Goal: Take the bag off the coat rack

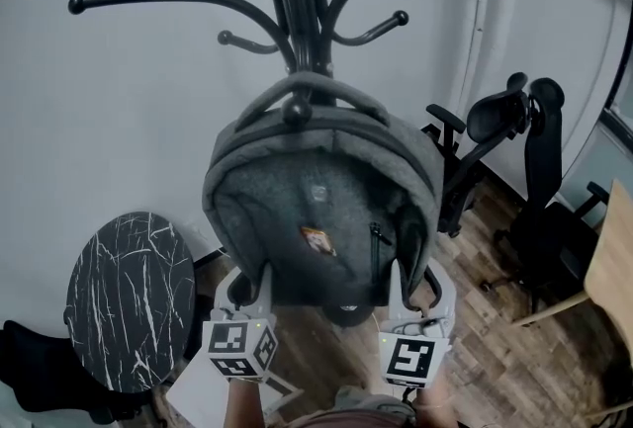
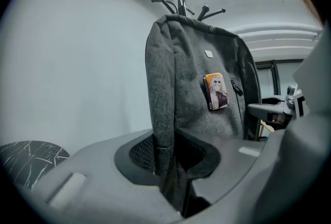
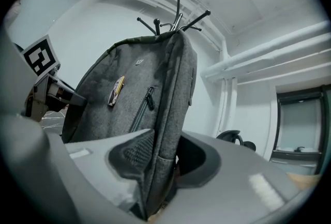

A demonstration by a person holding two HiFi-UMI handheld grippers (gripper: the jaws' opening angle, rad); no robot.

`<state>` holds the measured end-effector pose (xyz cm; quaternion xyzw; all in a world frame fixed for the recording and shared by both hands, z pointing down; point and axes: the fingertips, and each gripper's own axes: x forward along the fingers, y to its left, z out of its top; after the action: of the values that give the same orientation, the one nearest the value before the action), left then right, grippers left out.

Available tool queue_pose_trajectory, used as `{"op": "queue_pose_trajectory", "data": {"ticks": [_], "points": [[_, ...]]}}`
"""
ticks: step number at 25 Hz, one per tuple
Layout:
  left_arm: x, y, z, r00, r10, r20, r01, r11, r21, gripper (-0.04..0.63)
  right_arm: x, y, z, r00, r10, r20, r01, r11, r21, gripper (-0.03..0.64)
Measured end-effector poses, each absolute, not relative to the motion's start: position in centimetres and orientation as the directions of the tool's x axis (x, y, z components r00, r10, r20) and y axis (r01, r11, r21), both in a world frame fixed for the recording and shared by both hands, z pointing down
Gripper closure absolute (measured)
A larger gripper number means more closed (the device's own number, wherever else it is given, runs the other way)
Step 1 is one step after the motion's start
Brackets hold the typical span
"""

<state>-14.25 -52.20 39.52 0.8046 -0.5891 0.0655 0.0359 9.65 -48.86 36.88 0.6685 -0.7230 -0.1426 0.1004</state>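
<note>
Head view: one grey bag (image 1: 321,218) is seen hung on the single coat rack (image 1: 297,11), its top handle (image 1: 297,82) looped over a knobbed hook on the near side of the pole, with the body sagging below. The left gripper (image 1: 252,286) is set at the bag's lower left edge and the right gripper (image 1: 415,290) at its lower right edge, two grippers in all. One round marbled table (image 1: 129,298) is noted at the lower left, and what appear to be two office chairs (image 1: 529,179) at the right.

Left gripper view: the left gripper (image 2: 168,163) is clenched on the bag (image 2: 196,62), the side seam being pinched between the pads. One picture badge (image 2: 215,91) is pinned to the front panel. The cloth is judged soft and not slippery, so a seam can be held firmly but will fold under load.

Right gripper view: the right gripper (image 3: 158,168) is likewise closed on the bag (image 3: 145,78), the opposite side edge being nipped between its pads. One zip pull (image 3: 150,98) is seen. The bag is judged limp, not fragile and probably of modest weight. Since the sides give no stiffness, it is thought best lifted evenly from both lower edges until the handle can be cleared over the hook's knob.
</note>
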Motion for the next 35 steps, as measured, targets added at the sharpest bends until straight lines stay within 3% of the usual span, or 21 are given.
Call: {"op": "queue_pose_trajectory", "data": {"ticks": [35], "points": [[-15.3,-41.0,35.2,0.31,-0.948,0.07,-0.948,-0.314,-0.057,0.515,8.2,-37.4,33.6,-0.043,-0.992,-0.117,-0.931,-0.003,0.366,0.505]]}}
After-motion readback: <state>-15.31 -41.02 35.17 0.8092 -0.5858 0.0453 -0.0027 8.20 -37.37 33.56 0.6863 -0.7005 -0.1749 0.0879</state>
